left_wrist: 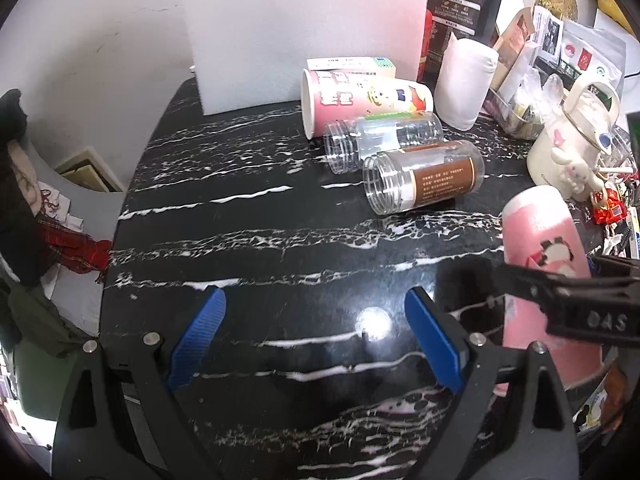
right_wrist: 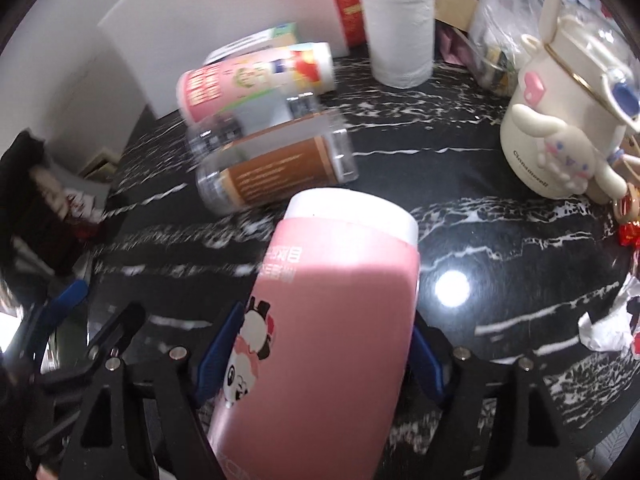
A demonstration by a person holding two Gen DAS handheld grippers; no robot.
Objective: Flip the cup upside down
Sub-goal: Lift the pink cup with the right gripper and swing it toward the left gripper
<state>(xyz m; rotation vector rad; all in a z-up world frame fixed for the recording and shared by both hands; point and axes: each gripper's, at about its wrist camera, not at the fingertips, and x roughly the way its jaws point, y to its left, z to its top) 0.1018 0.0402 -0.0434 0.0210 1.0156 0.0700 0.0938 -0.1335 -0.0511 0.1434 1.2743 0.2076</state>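
A pink paper cup (right_wrist: pixel 320 332) with a panda print and a white end is held between the blue pads of my right gripper (right_wrist: pixel 316 356), which is shut on it. The cup is tilted, its white end pointing away from the camera, above the black marble table (right_wrist: pixel 500 184). In the left wrist view the same cup (left_wrist: pixel 540 264) shows at the right with the right gripper's black finger across it. My left gripper (left_wrist: pixel 316 320) is open and empty, low over the table (left_wrist: pixel 240 248), to the left of the cup.
Two clear plastic jars (left_wrist: pixel 420 176) (left_wrist: pixel 380 140) and a second pink printed cup (left_wrist: pixel 360 100) lie on their sides at the back. A paper roll (left_wrist: pixel 464 80), a cream character kettle (left_wrist: pixel 568 148), a white foam board (left_wrist: pixel 300 28) and packets stand behind.
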